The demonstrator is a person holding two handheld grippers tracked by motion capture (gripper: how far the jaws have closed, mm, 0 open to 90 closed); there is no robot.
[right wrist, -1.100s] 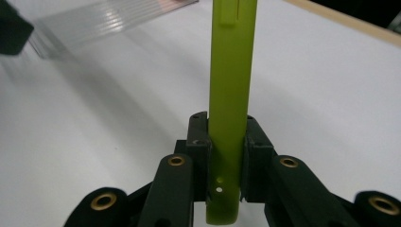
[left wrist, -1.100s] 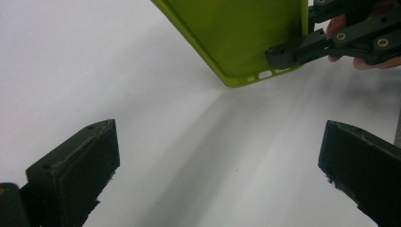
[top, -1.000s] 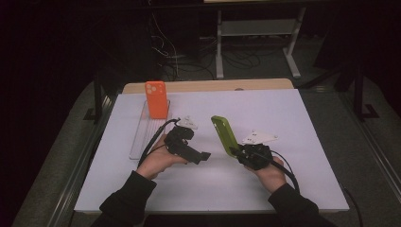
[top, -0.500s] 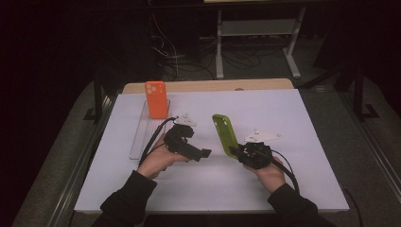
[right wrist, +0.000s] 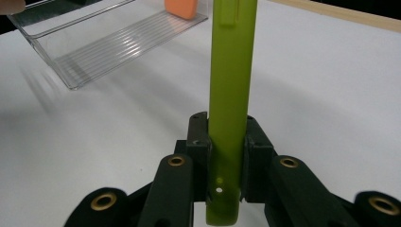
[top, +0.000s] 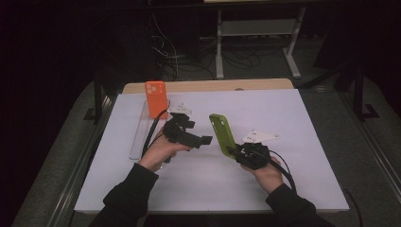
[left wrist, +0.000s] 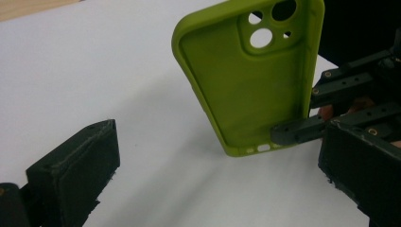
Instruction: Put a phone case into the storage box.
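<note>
White table: work surface, carrying all items. Clear tray: far left, an orange phone case standing at its far end. Green phone case: mid-table, raised off the surface, its bottom end pinched between the right gripper jaws, closed tight. Left gripper: jaws spread wide, empty, aimed at the green case's hollow side, just beside it.

Right claw clamps upright green phone case.
</note>
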